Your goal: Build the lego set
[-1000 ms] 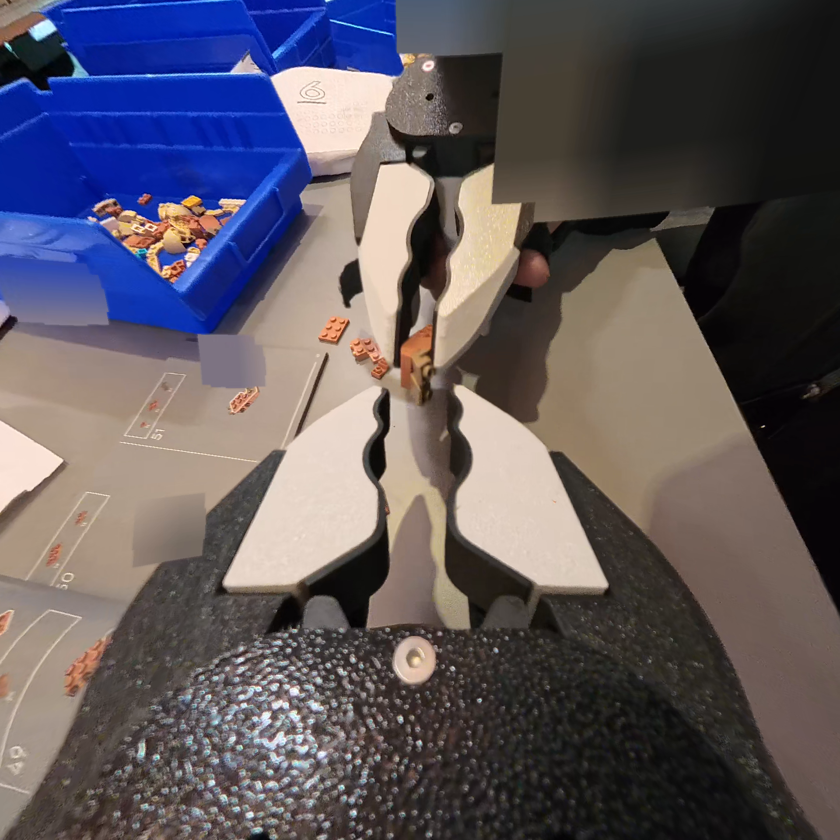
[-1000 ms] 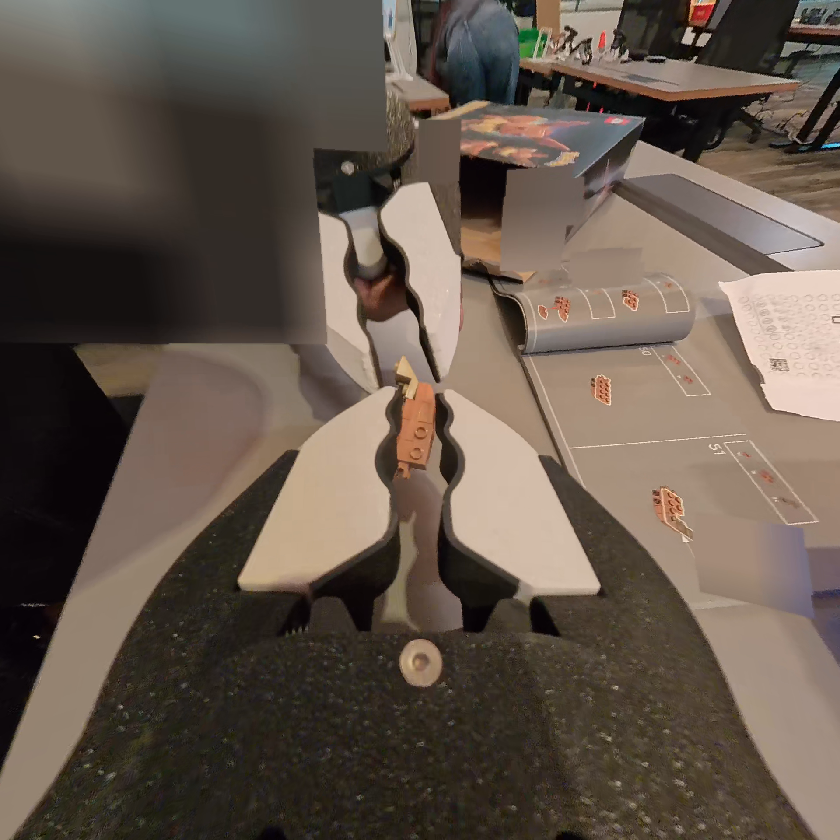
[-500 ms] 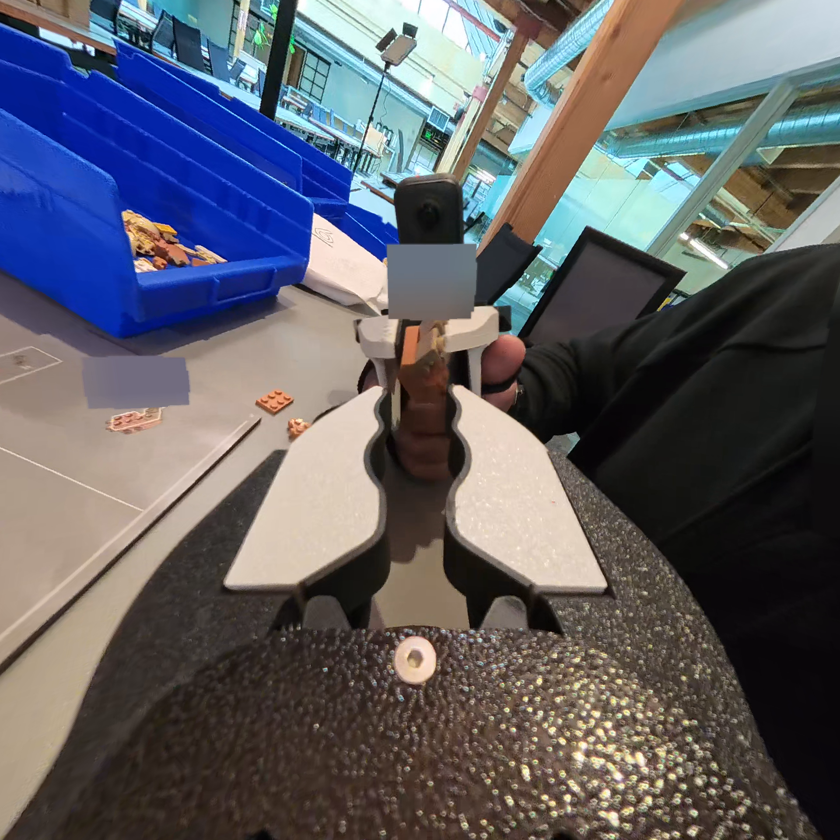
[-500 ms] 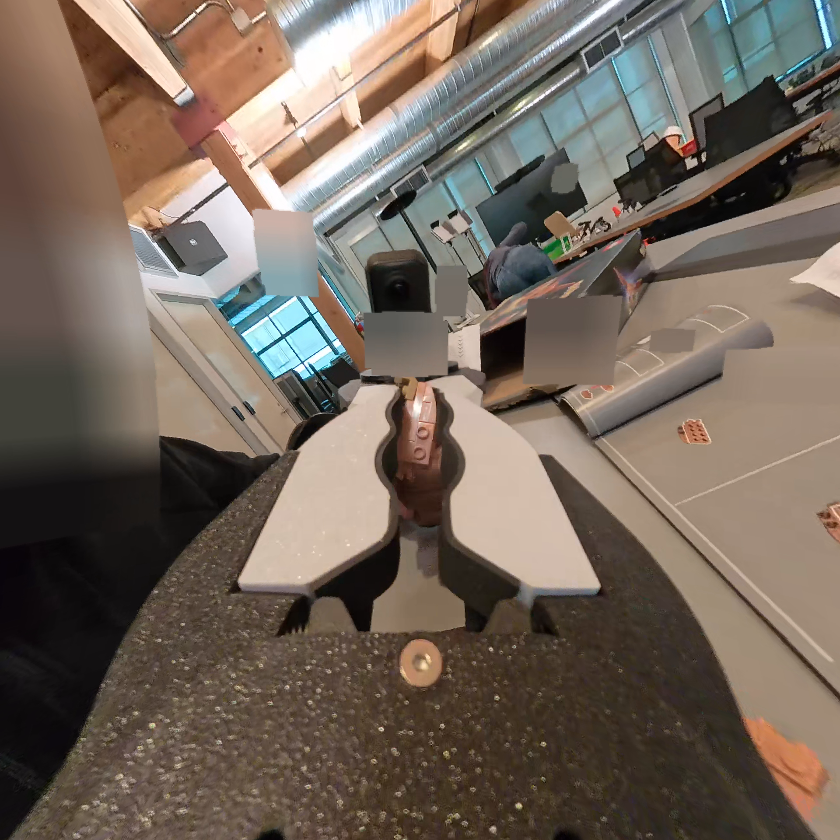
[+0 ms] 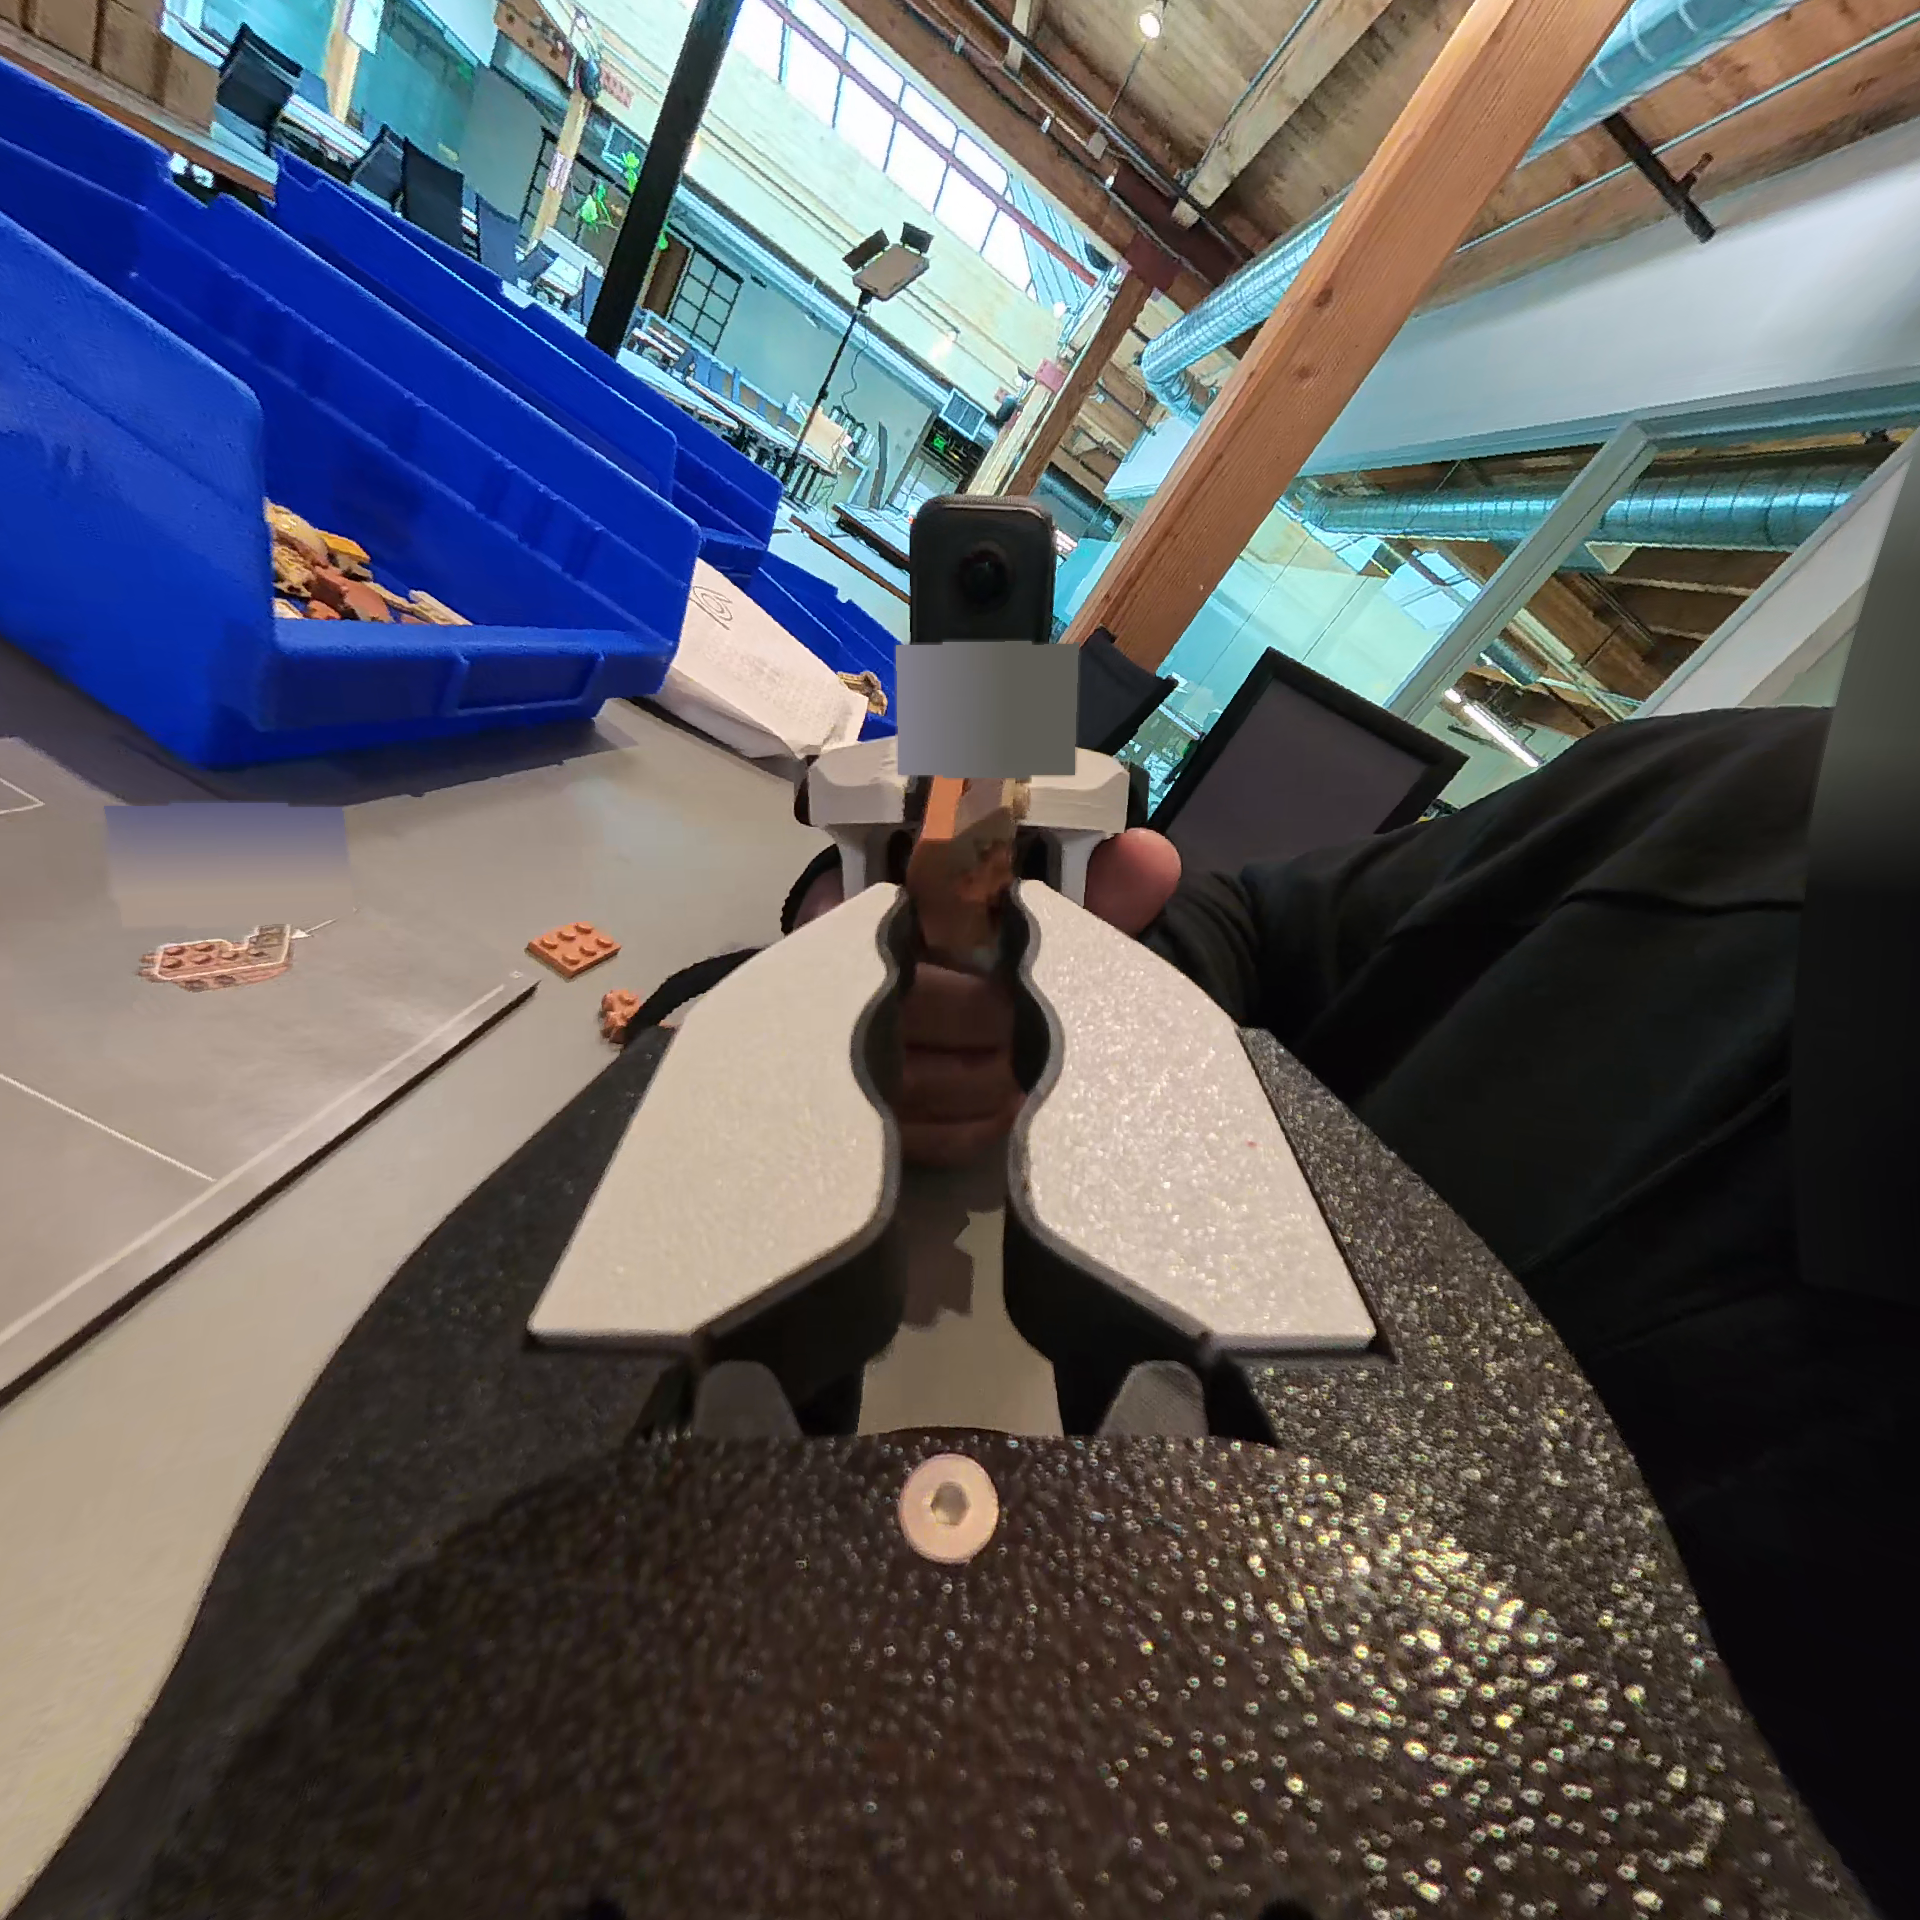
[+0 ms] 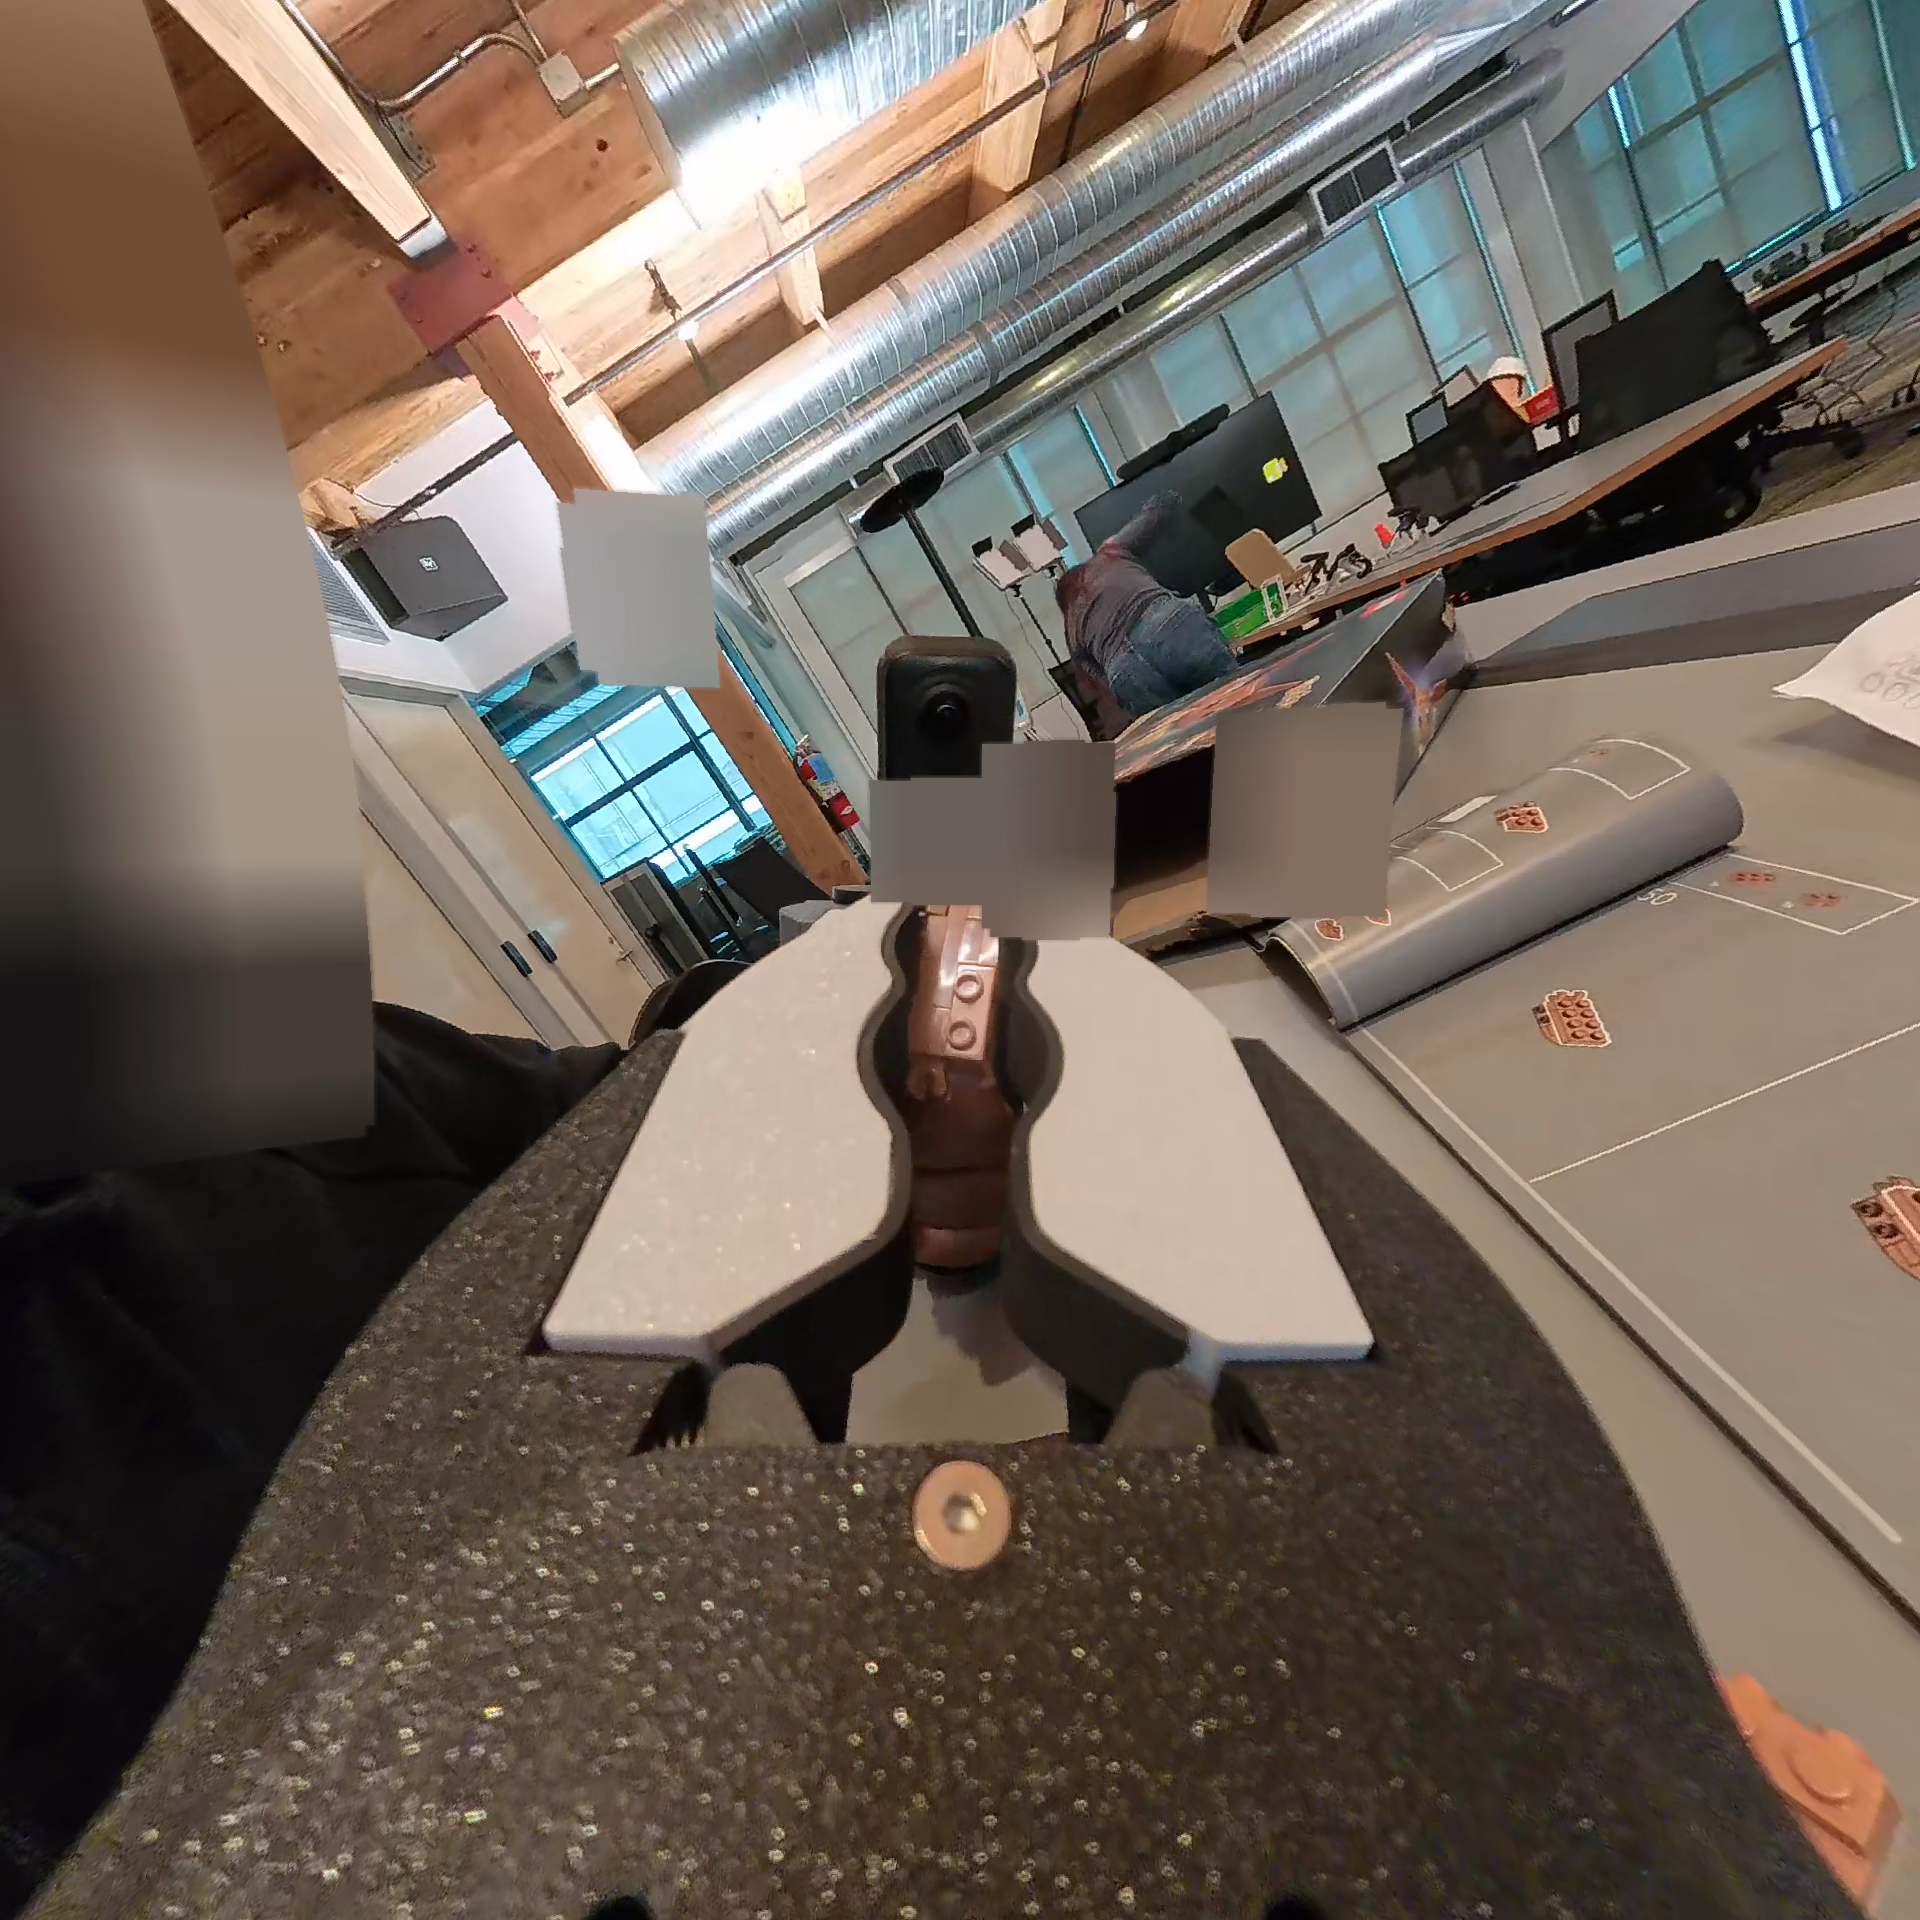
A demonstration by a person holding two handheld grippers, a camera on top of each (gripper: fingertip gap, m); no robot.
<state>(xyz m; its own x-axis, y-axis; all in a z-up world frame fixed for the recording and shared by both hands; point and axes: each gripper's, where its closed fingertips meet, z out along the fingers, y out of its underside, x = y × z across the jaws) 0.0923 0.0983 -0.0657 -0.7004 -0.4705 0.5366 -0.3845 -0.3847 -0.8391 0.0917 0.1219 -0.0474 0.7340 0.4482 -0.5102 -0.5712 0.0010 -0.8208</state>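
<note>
Exposed timber beams and silver ducts run overhead, and below them a grey desk [image 5: 623,810] carries printed grey mats [image 6: 1621,1122] with brick outlines.

Both claws are raised off the desk and face each other tip to tip. The right claw [image 6: 961,961] is clenched on a small reddish-brown brick assembly [image 6: 961,1013]: a narrow stack of studded plates, two round studs showing on its lit face, a tan piece at its far end. The left claw [image 5: 961,914] has closed its tips against the other end of the same assembly [image 5: 956,862], whose orange-brown plate edge and tan part stick up between the two sets of fingers. A hand [image 5: 1132,883] in a black sleeve grips the right claw's handle behind it.

On the desk to the left sit a blue bin [image 5: 436,665] with mixed brown and tan pieces, a loose flat orange-brown plate [image 5: 574,948] and a smaller piece [image 5: 620,1010] beside the mat edge. Farther off in the right wrist view are an open cardboard box [image 6: 1351,686], white paper [image 6: 1870,675] and another orange piece [image 6: 1808,1787] at the near corner.
</note>
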